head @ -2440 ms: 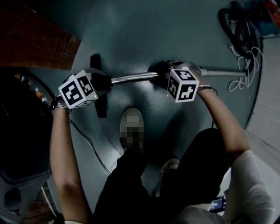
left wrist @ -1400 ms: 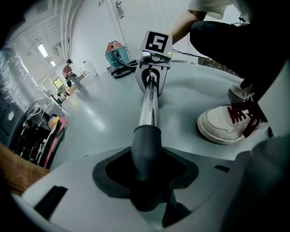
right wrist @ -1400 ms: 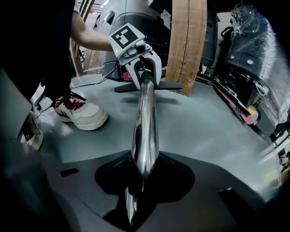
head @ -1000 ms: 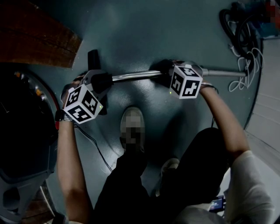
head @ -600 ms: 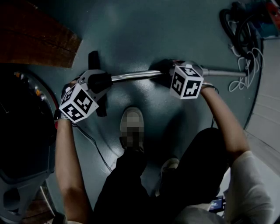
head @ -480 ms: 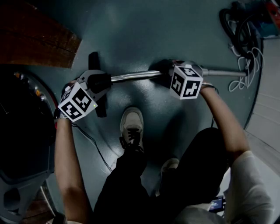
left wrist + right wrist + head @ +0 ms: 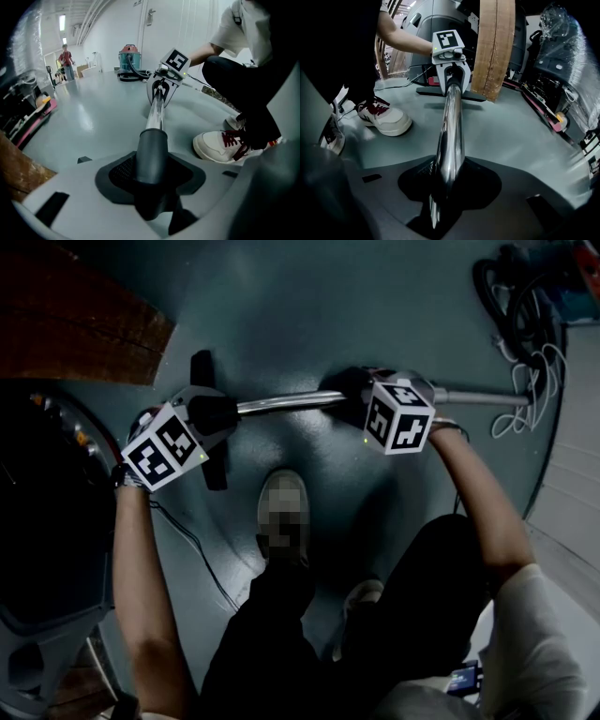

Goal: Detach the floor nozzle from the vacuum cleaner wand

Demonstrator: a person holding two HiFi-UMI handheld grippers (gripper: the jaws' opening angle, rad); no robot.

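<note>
The grey floor (image 7: 309, 306) carries everything. A wooden board (image 7: 75, 324) lies at its far left corner, and the vacuum cleaner (image 7: 130, 57) with its coiled hose (image 7: 506, 296) sits toward the far right corner. The wand (image 7: 286, 404), a shiny metal tube, lies across the middle of the floor from left to right. The nozzle (image 7: 201, 369), a dark flat bar, is on the wand's left end and lies crosswise on the floor. A white shoe (image 7: 218, 143) rests on the floor on the near side of the wand.

The right tool (image 7: 359, 390) is clamped part-closed around the bare metal tube about midway along it. The left tool (image 7: 214, 415) is closed on something wider: the dark plastic collar (image 7: 151, 150) where the tube enters the nozzle, which sits deep in the notch of its jaws.

Both grips look set, so the step in hand is the separation itself. It should go best with the right tool as a fixed anchor and the left drawing the collar straight off along the line of the tube, away from the right. A small back-and-forth twist may free a tight friction fit. Pulling off-axis would likely jam the joint or let the smooth metal slide through the right jaws. No release catch shows in these views. If the joint resists, one should be looked for before pulling harder.
</note>
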